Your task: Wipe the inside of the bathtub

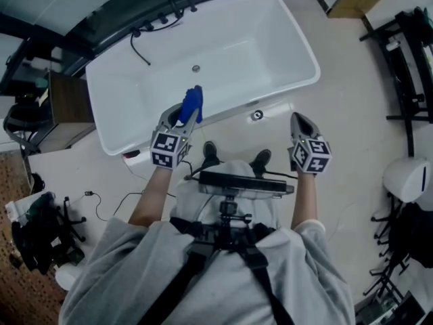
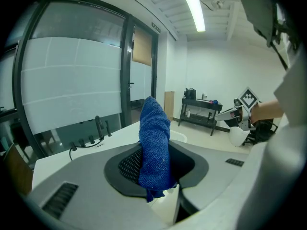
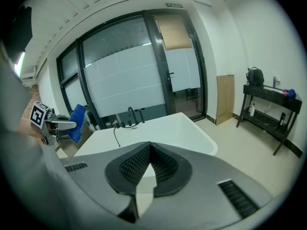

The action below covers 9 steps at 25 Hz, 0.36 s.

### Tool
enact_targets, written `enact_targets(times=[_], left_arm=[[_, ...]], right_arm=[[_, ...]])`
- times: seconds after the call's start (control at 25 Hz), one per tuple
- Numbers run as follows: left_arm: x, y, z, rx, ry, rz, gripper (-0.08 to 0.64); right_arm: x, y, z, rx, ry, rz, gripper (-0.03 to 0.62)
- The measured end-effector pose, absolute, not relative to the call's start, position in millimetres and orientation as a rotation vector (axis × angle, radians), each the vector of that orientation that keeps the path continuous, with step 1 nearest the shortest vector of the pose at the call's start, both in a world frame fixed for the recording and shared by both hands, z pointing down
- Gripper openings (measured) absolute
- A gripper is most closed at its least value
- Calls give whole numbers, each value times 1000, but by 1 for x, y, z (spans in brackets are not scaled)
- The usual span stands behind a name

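Note:
The white bathtub (image 1: 233, 53) stands in front of me, its near rim just past both grippers. My left gripper (image 1: 188, 116) is shut on a blue cloth (image 1: 193, 102), held upright above the tub's near rim. In the left gripper view the cloth (image 2: 154, 147) fills the space between the jaws and sticks up past them. My right gripper (image 1: 298, 120) hovers over the floor to the right of the tub's near edge, apart from it. In the right gripper view its pads (image 3: 163, 166) meet at the tips with nothing between them, and the bathtub (image 3: 163, 126) lies ahead.
Black taps (image 1: 166, 13) and a black hose (image 1: 139, 48) sit on the tub's far rim, with a drain (image 1: 196, 68) in its floor. A floor drain (image 1: 257, 115) lies by the tub. A black rack (image 1: 409, 66) stands right, a wooden cabinet (image 1: 67, 103) left.

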<state>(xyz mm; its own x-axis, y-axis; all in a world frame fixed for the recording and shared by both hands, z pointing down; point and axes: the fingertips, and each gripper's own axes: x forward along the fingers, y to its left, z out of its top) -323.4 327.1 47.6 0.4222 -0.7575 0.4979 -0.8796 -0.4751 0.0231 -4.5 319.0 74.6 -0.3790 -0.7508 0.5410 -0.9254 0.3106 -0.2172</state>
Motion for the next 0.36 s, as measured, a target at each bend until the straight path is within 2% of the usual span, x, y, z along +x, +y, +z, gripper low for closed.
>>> enact_targets(times=[0.36], left_arm=[[-330,315,44,2394,-1459,598,124]], right_arm=[[-9,308,75,1483,-2234,684,6]])
